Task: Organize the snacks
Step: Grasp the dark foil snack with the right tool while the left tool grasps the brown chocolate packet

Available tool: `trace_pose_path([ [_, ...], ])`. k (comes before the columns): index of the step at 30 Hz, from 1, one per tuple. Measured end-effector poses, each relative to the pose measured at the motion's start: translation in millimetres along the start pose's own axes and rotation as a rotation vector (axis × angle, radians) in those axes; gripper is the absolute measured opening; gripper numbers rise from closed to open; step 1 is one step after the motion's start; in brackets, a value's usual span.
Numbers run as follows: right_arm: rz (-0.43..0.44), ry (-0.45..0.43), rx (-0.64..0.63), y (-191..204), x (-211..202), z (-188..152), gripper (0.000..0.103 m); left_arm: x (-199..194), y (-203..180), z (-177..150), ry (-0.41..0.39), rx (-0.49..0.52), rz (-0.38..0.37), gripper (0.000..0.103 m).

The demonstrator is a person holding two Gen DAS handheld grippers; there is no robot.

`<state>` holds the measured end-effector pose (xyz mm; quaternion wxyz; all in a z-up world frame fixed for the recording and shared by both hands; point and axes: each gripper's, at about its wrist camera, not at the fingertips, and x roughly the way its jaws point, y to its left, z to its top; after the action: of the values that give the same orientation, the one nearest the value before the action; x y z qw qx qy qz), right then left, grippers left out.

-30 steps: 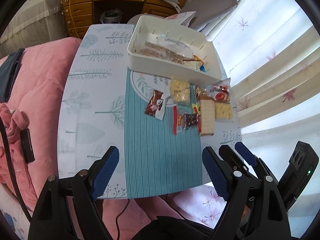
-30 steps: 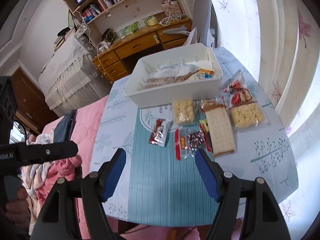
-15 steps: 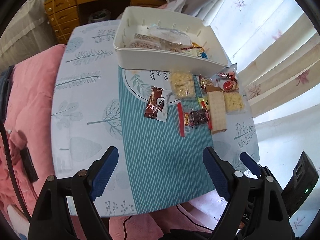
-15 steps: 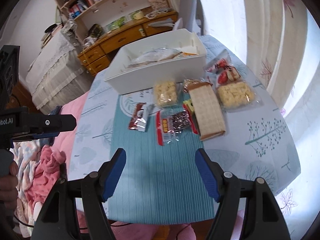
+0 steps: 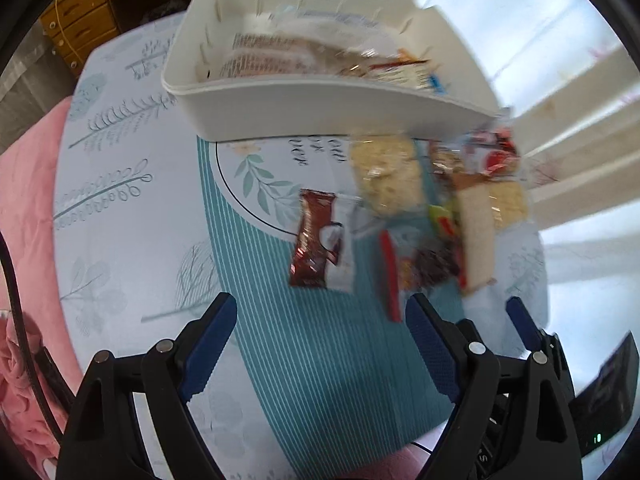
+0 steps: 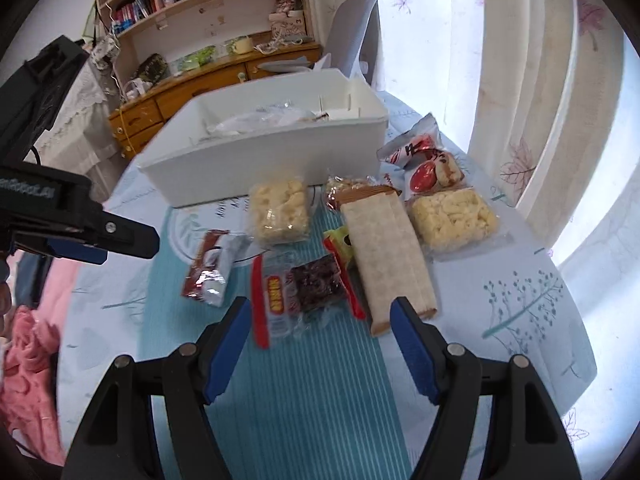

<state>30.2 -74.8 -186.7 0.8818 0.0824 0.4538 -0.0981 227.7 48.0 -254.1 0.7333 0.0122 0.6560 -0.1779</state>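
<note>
A white bin (image 5: 320, 108) (image 6: 260, 164) with several packets inside stands at the far side of the table. In front of it lie loose snacks: a brown-and-white packet (image 5: 316, 252) (image 6: 210, 270), a clear red-edged packet with a dark snack (image 5: 416, 268) (image 6: 304, 284), a long wafer pack (image 6: 386, 256) and two yellow puffed squares (image 6: 280, 208) (image 6: 452, 216). My left gripper (image 5: 320, 308) hangs open over the striped mat, just short of the brown packet. Open too, my right gripper (image 6: 320, 308) hovers at the near end of the red-edged packet. Nothing is between either pair of fingers.
A red-and-white packet (image 6: 424, 160) lies by the bin's right corner. The table (image 5: 120, 184) has a tree-print cloth and a teal striped mat (image 6: 304, 400). Pink bedding (image 5: 24, 208) lies left, pale curtains (image 6: 540, 100) right, and a wooden desk (image 6: 192, 92) behind.
Both grippers have come down toward the table and the snacks look larger. The left one has also moved forward toward the bin. Both stay open.
</note>
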Motion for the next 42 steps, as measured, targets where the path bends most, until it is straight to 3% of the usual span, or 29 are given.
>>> trace_pose_path([
  [7,-0.063,0.035,-0.118,7,47,5,0.071,49,4,22,0.037,-0.035,0.03,0.085],
  [13,-0.051,0.038,-0.235,14,65,12,0.067,69,-2,32,0.045,-0.05,0.049,0.084],
  [16,-0.033,0.04,-0.284,19,68,16,0.063,76,-5,36,0.045,-0.055,0.074,0.075],
  [18,-0.032,0.041,-0.311,23,71,19,0.048,83,-9,42,0.056,-0.057,0.083,0.066],
  [20,-0.036,0.072,-0.323,25,76,20,0.045,84,-12,45,0.044,-0.059,0.106,0.061],
  [22,-0.021,0.092,-0.314,25,80,22,0.042,85,-15,47,0.04,-0.056,0.114,0.055],
  [24,-0.01,0.098,-0.297,23,81,23,0.042,84,-18,50,0.031,-0.06,0.124,0.04],
  [34,0.03,0.231,-0.197,15,94,49,0.041,84,-3,59,0.096,-0.101,0.104,0.034],
  [42,0.023,0.394,-0.026,7,113,81,0.041,63,25,39,0.176,-0.116,0.085,0.034],
])
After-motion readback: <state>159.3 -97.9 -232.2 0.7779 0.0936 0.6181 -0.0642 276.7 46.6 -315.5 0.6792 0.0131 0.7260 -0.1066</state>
